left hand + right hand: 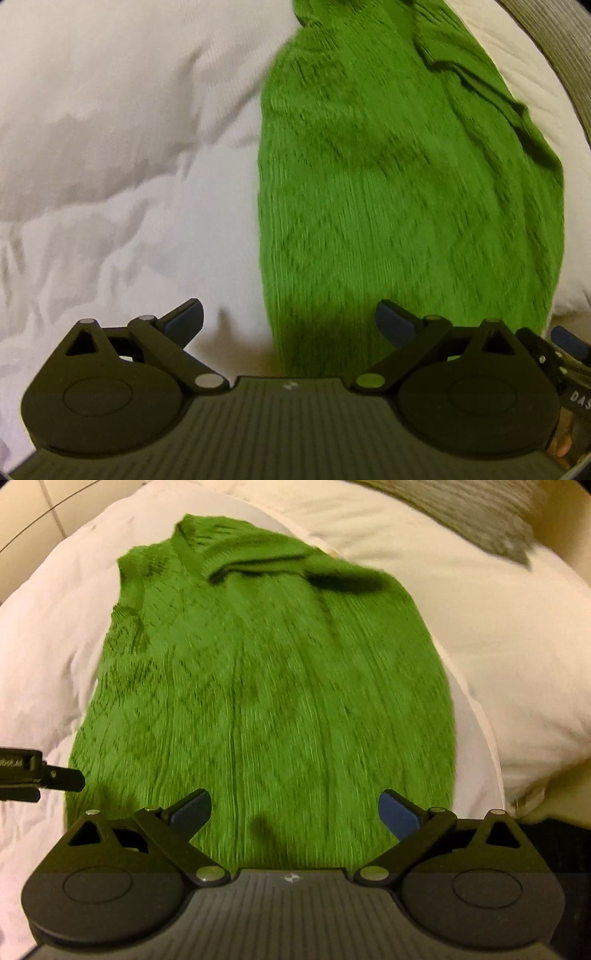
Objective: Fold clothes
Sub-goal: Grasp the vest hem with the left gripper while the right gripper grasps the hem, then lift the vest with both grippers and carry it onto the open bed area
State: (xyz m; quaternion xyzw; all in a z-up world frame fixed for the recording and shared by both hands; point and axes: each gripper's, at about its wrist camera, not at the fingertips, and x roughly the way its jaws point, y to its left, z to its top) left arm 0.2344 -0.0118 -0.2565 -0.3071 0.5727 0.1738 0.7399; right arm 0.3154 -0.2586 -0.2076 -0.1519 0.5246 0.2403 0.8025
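1 green sweater [258,686]; 2 grippers [290,321] [294,808]; 1 white duvet [110,147]; 1 grey pillow [480,513]

left: bare white duvet [110,147] free | centre: green sweater [258,686] lies flat | far right: pillow [498,646] blocks

The green knitted sweater [258,686] lies spread flat on the white quilted duvet [48,635], collar toward the far edge and hem toward the near edge. The left gripper [289,325] sits over the hem's left corner, the right gripper [294,810] over the hem's middle. A grey ribbed cushion [476,513] lies behind, at the far right corner.
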